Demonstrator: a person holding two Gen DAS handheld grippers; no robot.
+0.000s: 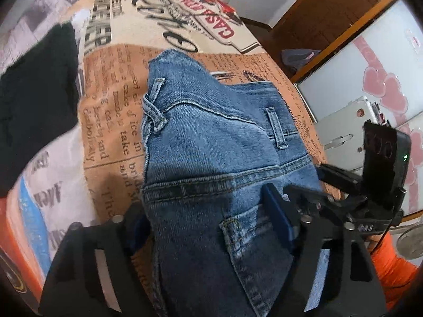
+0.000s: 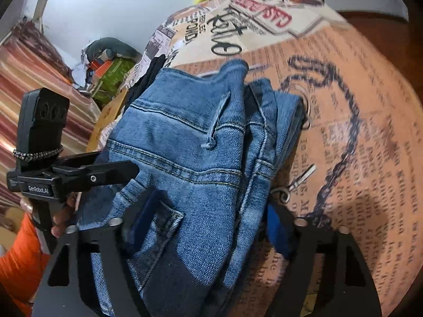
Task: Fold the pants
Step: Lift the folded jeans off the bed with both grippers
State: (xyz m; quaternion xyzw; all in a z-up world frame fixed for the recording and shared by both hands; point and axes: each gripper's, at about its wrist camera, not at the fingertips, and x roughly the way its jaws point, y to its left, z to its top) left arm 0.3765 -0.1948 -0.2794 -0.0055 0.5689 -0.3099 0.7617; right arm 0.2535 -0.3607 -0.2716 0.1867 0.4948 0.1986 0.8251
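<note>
- Newsprint-patterned cloth (image 1: 111,100) over the desk, orange and cream panels with black lettering; bare cloth open to the right of the pants in the right wrist view, with a printed chain motif (image 2: 341,121) there.
- Desk edge close on the left wrist view's right side, with a white panel with pink hearts (image 1: 380,84) and a brown wooden frame (image 1: 330,23) beyond it.
- Black garment (image 1: 37,100) on the cloth to the left of the pants, apart from them in that view.
- Striped fabric (image 2: 34,79) and a clutter of boxes (image 2: 111,74) past the desk's far left edge in the right wrist view.
- Left gripper (image 1: 208,227) partly open, 2 blue pads either side of a denim fold near a back pocket; grip on the cloth not clear.
- Right gripper (image 2: 211,227) about half open, denim bunched between its pads; firm pinch cannot be told.
- Orange sleeve (image 2: 18,253) and a hand at the other gripper's handle.
- Pants (image 1: 211,137): blue jeans, folded into a thick stack on the desk, waistband, belt loops and yoke seam up, layered edges showing on the right side.
</note>
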